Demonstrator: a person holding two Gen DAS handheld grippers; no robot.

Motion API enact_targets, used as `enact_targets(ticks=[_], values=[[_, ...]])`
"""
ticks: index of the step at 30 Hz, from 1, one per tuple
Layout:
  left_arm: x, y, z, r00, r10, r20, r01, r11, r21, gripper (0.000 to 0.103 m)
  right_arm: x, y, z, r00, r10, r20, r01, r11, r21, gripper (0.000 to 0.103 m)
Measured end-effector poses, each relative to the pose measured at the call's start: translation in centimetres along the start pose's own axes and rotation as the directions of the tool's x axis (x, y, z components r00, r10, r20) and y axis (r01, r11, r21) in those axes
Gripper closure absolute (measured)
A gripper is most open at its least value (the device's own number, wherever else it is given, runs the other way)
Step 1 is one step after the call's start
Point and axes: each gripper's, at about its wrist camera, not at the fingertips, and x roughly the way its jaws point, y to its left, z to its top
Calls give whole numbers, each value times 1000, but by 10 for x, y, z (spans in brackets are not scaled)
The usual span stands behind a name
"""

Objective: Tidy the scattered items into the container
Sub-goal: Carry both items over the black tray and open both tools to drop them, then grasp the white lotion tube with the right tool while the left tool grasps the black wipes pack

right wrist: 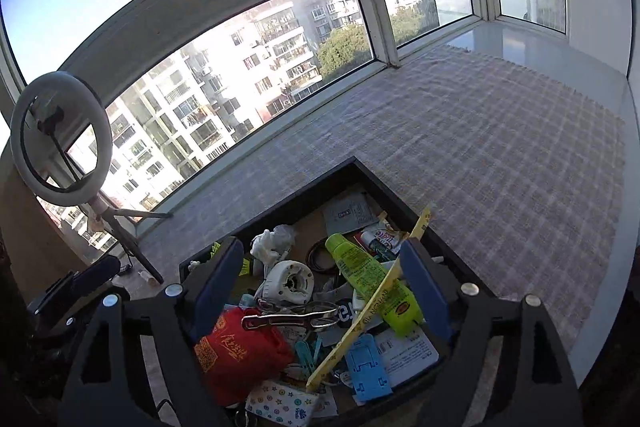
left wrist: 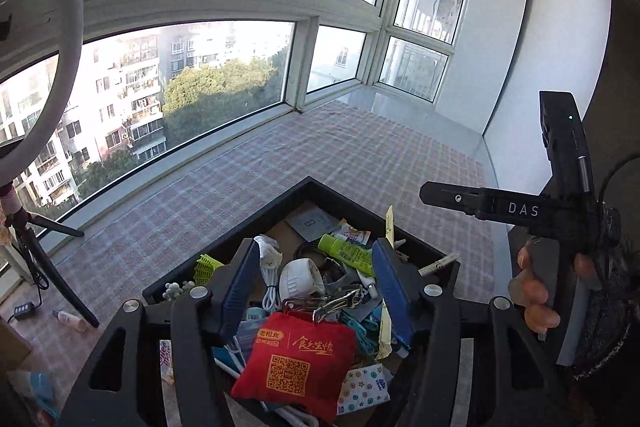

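A black-walled tray [left wrist: 308, 183] [right wrist: 354, 163] sits on the checked cloth, full of small items. Among them are a red pouch [left wrist: 298, 359] [right wrist: 240, 351], a lime-green tube [left wrist: 346, 253] [right wrist: 370, 283], a white round gadget [left wrist: 300, 277] [right wrist: 290, 281], a metal clip [left wrist: 338, 303] [right wrist: 292, 319], a yellow strip [right wrist: 376, 297] and a blue phone stand [right wrist: 368, 367]. My left gripper [left wrist: 316, 283] hovers open and empty above the tray. My right gripper [right wrist: 322, 285] hovers open and empty above it too; its body shows at the right in the left wrist view [left wrist: 500, 205].
The checked cloth [left wrist: 360, 147] [right wrist: 500, 131] covers the sill beyond the tray. A ring light on a tripod [right wrist: 60, 139] [left wrist: 52, 27] stands at the left by the window. A small bottle [left wrist: 72, 319] lies near the tripod's foot. A white wall [left wrist: 540, 47] bounds the right.
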Motion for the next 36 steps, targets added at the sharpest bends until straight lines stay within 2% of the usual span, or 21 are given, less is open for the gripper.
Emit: enact_targets(ticks=[6,12,15,18,21,24,26,28,31,34,36], values=[[-18,30,-11,1000,19,17,-17,997,-76,47,4,13,-5,1000,20,-22,-20,999,-26,23],[-52,73,-37,996,89,28,-85,987,-138,48,8,59,-15,997,73,-25,-76,987,-142,23],[-77,107,-59,988,154,22,-148,975,-169,48,16,96,-25,991,123,-51,-132,965,-228,23],[-107,151,-90,973,229,-3,-225,951,-210,48,28,141,-42,979,180,-99,-203,920,-334,23],[-142,201,-132,949,311,-50,-314,914,-259,47,42,193,-63,960,228,-164,-278,850,-447,23],[-176,249,-174,913,389,-121,-407,868,-284,46,61,248,-88,931,268,-246,-362,753,-549,23],[-195,275,-198,892,420,-168,-452,849,-275,36,75,282,-108,907,288,-307,-419,678,-604,23],[-211,297,-218,873,440,-209,-483,839,-251,31,89,317,-128,884,296,-361,-467,597,-653,23],[-226,319,-237,848,466,-253,-517,833,-200,30,108,365,-156,855,289,-430,-518,487,-703,23],[-231,338,-250,840,459,-289,-517,838,-172,28,128,407,-181,839,263,-477,-544,398,-738,23],[-229,351,-254,837,451,-310,-515,841,-167,28,143,427,-193,834,240,-497,-552,361,-752,23]])
